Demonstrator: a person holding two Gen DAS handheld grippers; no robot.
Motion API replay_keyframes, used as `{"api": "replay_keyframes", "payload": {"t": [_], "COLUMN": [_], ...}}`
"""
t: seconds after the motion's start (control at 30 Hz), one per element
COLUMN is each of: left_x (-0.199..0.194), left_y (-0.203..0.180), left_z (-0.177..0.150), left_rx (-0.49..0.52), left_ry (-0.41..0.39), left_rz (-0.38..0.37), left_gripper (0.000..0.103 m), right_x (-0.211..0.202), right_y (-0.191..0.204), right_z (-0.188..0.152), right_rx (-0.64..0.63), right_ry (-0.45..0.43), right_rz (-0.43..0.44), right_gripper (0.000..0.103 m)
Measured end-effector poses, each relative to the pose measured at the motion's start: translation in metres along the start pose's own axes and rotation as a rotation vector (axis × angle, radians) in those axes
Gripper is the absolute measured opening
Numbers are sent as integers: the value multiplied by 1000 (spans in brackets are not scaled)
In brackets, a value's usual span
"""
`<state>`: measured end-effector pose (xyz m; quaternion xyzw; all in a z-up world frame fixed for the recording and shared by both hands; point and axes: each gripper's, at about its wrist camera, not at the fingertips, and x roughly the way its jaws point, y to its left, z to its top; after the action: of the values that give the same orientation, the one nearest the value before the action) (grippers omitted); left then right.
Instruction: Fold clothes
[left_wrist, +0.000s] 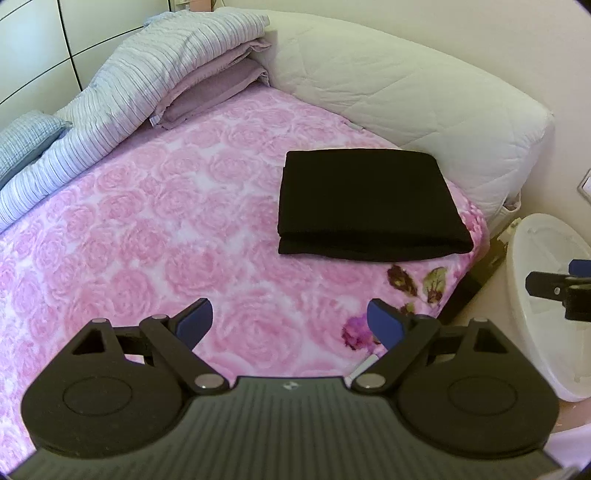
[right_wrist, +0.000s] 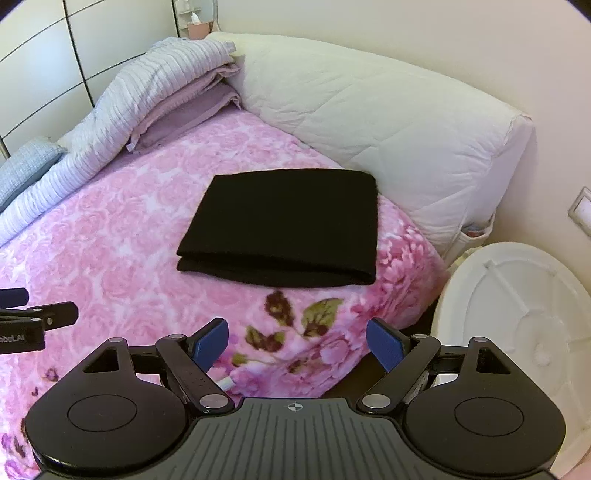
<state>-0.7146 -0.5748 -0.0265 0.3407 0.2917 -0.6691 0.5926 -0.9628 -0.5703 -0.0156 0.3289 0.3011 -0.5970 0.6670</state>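
Two grippers, both yours, both empty. Your left gripper (left_wrist: 290, 325) has its blue pads (left_wrist: 195, 323) spread wide, with nothing between them; it hangs over the pink blanket (left_wrist: 147, 221) near the bed's front edge. Your right gripper (right_wrist: 295, 345) likewise has its pads (right_wrist: 212, 345) spread apart, gripping nothing, and it hangs over the flower print at the blanket's front corner. In the left wrist view the right gripper's tip shows at 3 o'clock; in the right wrist view the left gripper's tip shows at 9 o'clock. The two stand side by side, apart.

The cloth (left_wrist: 365, 203) is black and lies folded into a flat rectangle on the blanket, beyond both grippers and clear of them. From the left gripper it sits at about 1 o'clock; from the right gripper at 12 o'clock (right_wrist: 284, 225). Its near edge shows two stacked layers. Its far edge lies just beside the white quilted bolster (left_wrist: 406, 96) along the wall.

At 10 to 11 o'clock a striped duvet (left_wrist: 122, 96) is heaped over mauve folded bedding (left_wrist: 218, 88). At 3 to 4 o'clock, off the bed's corner, stands a white round plastic item (right_wrist: 517, 317); what it is cannot be told.
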Motion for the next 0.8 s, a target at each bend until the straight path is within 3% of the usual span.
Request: {"api": "replay_keyframes", "payload": {"t": [0.8], "left_x": [10], "left_y": [4], "left_z": [5], "left_rx": [-9], "left_ry": [4], "left_rz": [18], "left_gripper": [89], "right_x": [10], "right_y": [8], "right_z": [5], "right_rx": [-8], "right_ry": [22], "right_rz": [21], "right_gripper": [85]}}
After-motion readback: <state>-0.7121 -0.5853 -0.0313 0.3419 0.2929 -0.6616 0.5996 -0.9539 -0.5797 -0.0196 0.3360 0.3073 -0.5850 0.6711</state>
